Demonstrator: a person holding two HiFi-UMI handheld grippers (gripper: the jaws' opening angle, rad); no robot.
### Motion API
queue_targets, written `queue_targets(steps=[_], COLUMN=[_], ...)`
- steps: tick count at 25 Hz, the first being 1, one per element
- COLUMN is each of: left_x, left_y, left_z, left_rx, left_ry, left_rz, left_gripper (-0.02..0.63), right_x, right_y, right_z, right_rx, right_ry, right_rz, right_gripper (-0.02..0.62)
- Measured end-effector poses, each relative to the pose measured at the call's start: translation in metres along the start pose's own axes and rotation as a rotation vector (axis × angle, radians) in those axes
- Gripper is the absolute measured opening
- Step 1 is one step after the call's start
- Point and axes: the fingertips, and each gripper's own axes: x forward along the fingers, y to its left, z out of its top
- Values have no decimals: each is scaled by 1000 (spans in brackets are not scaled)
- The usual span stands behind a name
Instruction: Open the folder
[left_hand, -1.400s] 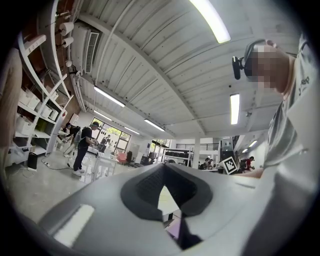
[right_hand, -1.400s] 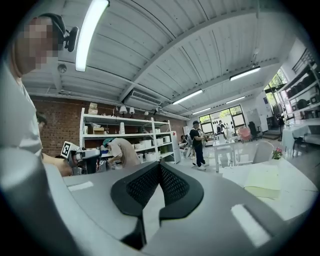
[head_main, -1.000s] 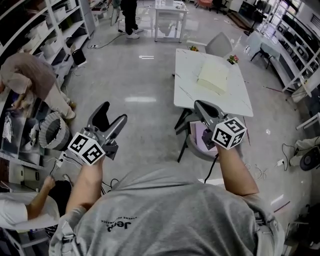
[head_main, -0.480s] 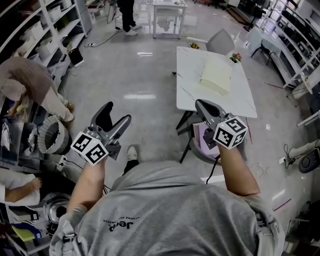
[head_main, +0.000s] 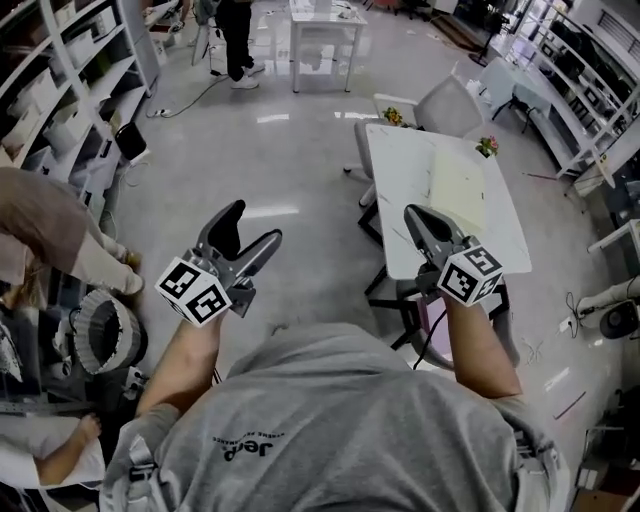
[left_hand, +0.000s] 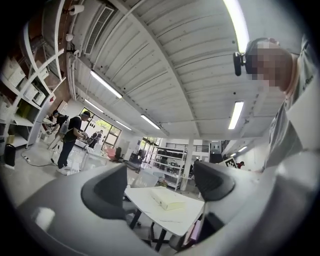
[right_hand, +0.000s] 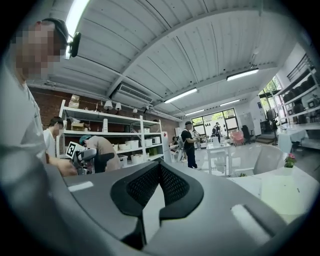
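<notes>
A pale yellow folder (head_main: 458, 190) lies shut on the white table (head_main: 400, 190) ahead and to the right. It also shows in the left gripper view, where the folder (left_hand: 167, 198) rests on the table (left_hand: 172, 222) some way beyond the jaws. My left gripper (head_main: 250, 226) is held in the air over the floor, open and empty. My right gripper (head_main: 414, 214) hovers before the table's near edge, shut on nothing. In the right gripper view its pads (right_hand: 172, 187) meet, with the folder (right_hand: 281, 192) far off at the right.
A grey chair (head_main: 450, 100) stands at the table's far end, a pink-seated chair (head_main: 432, 318) at its near end. Small flower pots (head_main: 488, 146) sit on the table. Shelves (head_main: 60, 90), a bending person (head_main: 45, 225) and a round basket (head_main: 105, 335) line the left side.
The person carrying the grippers has walked forward, so the table and folder sit closer and lower in view. Both grippers keep their pose, left open and right shut.
</notes>
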Motion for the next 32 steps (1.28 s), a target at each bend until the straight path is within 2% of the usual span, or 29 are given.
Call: queue_targets(steps=[4,10,17,24,26,29,32], left_x=[25,56,106,166,195,237,269], left_y=[74,156,200,245,254,271,287], left_z=[23,37,25,18,17,19,22], left_rx=[3,-10,-29,-10,8,-7,13], left_ry=[25,54,75,80,75,65,59], left_rz=[-43,-73,-60,10,44,121,170], left_gripper=[448,448,448,448,448,448,448], right_x=[71,148,187,249,264,290,319], right_y=[-15,-42,-98,-177,-212,-266,-306], right_z=[14,14,2,-2,4,15,24], right_rx=[0,18,44,92,101,115,90], right_ry=[-22,-15,16,27,22,18,18], right_rz=[-43,-81,-80,-2,35,87,142], right_gripper=[3,3,4,3,4,3,3])
